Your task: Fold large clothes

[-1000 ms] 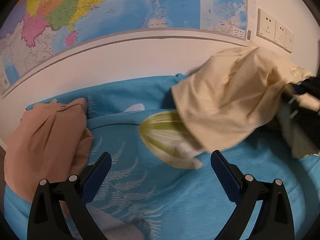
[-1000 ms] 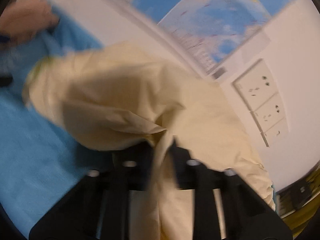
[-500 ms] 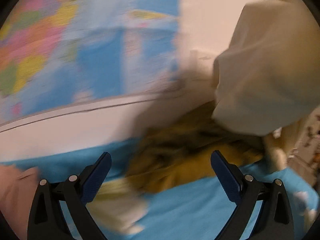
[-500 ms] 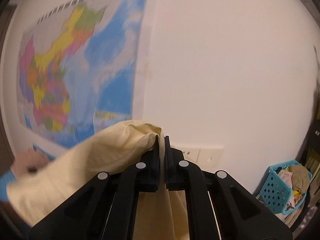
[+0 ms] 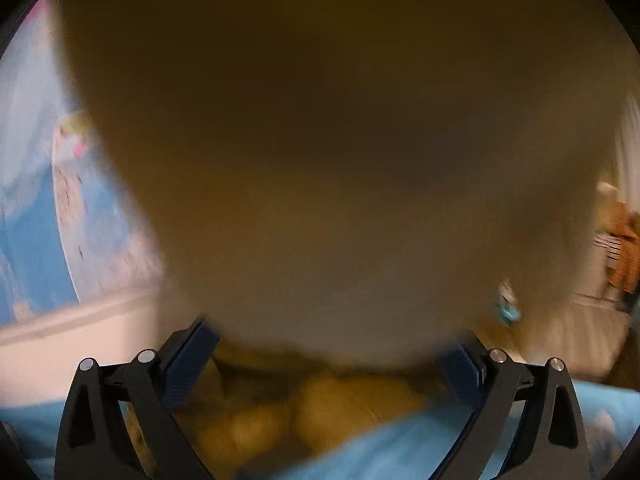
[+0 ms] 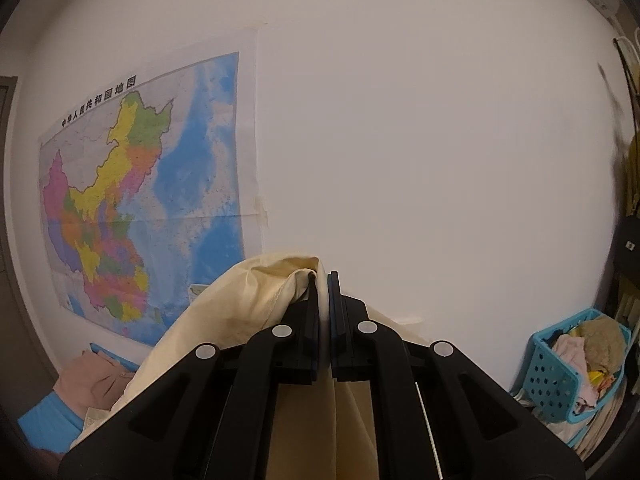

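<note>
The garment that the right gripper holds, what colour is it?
The garment is plain pale cream, clearest in the right wrist view.

A: Left wrist view: a blurred, shadowed cream garment fills the frame, everything dim.
B: Right wrist view: sharp, evenly lit; the wall map bows near the fisheye's dark rim.

A blurred cream garment hangs right before the left tool, whose fingers stand wide apart, blocking nearly all passage ahead; only a strip at far left stays free. Ahead of the right tool, pinched tight on that cloth, bare wall leaves room, with a blue basket low at right.
</note>
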